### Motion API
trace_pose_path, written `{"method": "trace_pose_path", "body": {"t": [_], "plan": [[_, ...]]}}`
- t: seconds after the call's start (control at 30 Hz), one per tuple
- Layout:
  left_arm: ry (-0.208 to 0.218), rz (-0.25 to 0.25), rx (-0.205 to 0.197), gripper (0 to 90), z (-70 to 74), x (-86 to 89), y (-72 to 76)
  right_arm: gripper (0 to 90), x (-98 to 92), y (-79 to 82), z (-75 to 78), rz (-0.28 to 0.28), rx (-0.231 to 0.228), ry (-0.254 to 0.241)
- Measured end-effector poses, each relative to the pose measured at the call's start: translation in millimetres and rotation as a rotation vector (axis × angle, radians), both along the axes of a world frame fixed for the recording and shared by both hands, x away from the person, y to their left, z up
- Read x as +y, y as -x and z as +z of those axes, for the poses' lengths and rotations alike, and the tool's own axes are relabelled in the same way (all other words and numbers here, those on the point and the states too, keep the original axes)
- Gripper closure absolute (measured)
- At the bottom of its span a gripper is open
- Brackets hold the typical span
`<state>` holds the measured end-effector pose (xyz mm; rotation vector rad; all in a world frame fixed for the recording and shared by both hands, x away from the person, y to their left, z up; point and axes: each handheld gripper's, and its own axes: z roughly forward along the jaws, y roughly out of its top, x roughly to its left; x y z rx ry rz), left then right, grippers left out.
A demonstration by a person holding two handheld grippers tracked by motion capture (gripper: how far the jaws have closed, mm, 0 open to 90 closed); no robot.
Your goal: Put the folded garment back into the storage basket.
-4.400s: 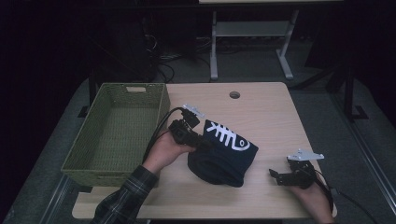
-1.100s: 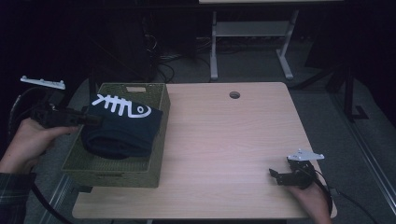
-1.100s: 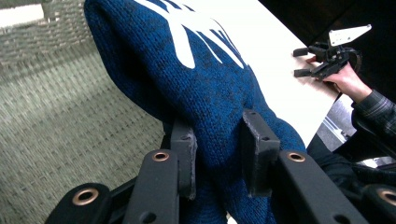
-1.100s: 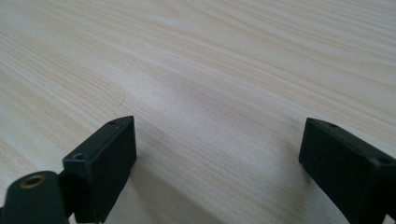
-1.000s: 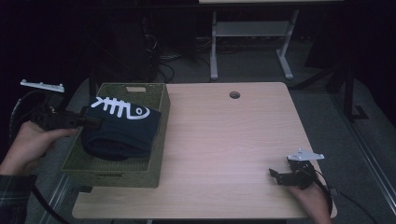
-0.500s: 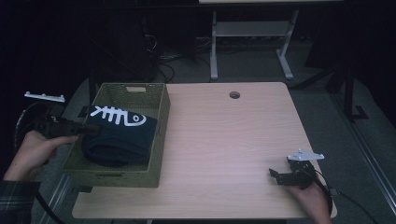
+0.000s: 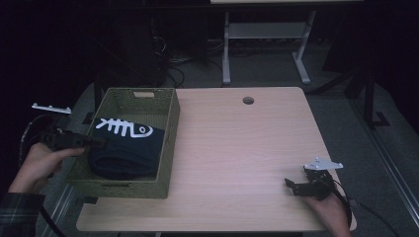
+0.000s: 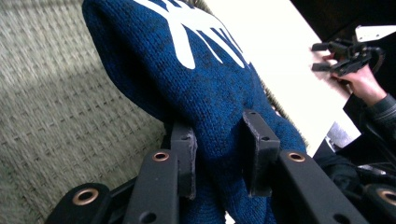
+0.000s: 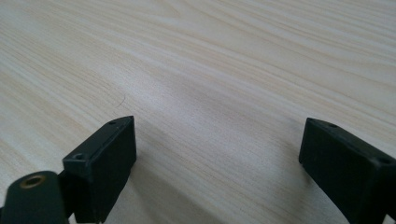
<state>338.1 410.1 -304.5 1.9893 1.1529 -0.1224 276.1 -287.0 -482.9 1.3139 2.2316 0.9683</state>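
A folded dark blue knit garment [image 7: 126, 148] with a white fishbone print lies inside the olive woven basket [image 7: 170, 143] at the table's left. My left gripper [image 7: 96, 142] reaches over the basket's left wall and is shut on the garment's edge; in the left gripper view the pads [image 8: 184, 154] pinch the blue knit [image 8: 205, 88] between them. My right gripper [image 7: 291, 185] rests on the wooden table [image 7: 247, 148] near its front right corner. Its jaws stand wide apart over bare wood [image 9: 219, 93], with nothing between them.
The basket stands on the table's left part, its right wall beside the open tabletop. A round cable hole [image 7: 248, 100] sits near the far edge. A white desk frame [image 7: 267, 34] and cables stand on the dark floor behind.
My left gripper has come down with the garment, which sank from above the basket's rim to lie inside it. The right gripper has not moved.
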Motion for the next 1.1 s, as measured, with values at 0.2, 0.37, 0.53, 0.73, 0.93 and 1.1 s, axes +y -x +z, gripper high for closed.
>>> {"method": "trace_pose_path", "body": {"t": [0.2,0.37,0.53,0.73,0.93,1.1], "plan": [[-0.008,-0.018,0.039,69.7,-18.6,-4.8,-7.9,10.6,0.0,0.0,0.0,0.000,0.000,0.000],[-0.062,-0.014,0.037,68.9,-28.1,-6.1,-14.0,10.6,0.0,0.0,0.0,0.000,0.000,0.000],[-0.113,0.002,0.036,66.2,-37.4,-2.2,-19.2,10.6,0.0,0.0,0.0,0.000,0.000,0.000],[-0.166,0.017,0.022,59.2,-41.3,1.4,-21.6,10.6,0.0,0.0,0.0,0.000,0.000,0.000],[-0.249,0.076,-0.008,43.1,-37.7,6.3,-22.3,10.6,0.0,0.0,0.0,0.000,0.000,0.000],[-0.322,0.122,-0.018,29.5,-36.8,8.1,-21.0,10.5,0.0,0.0,0.0,0.000,0.001,0.000]]}}
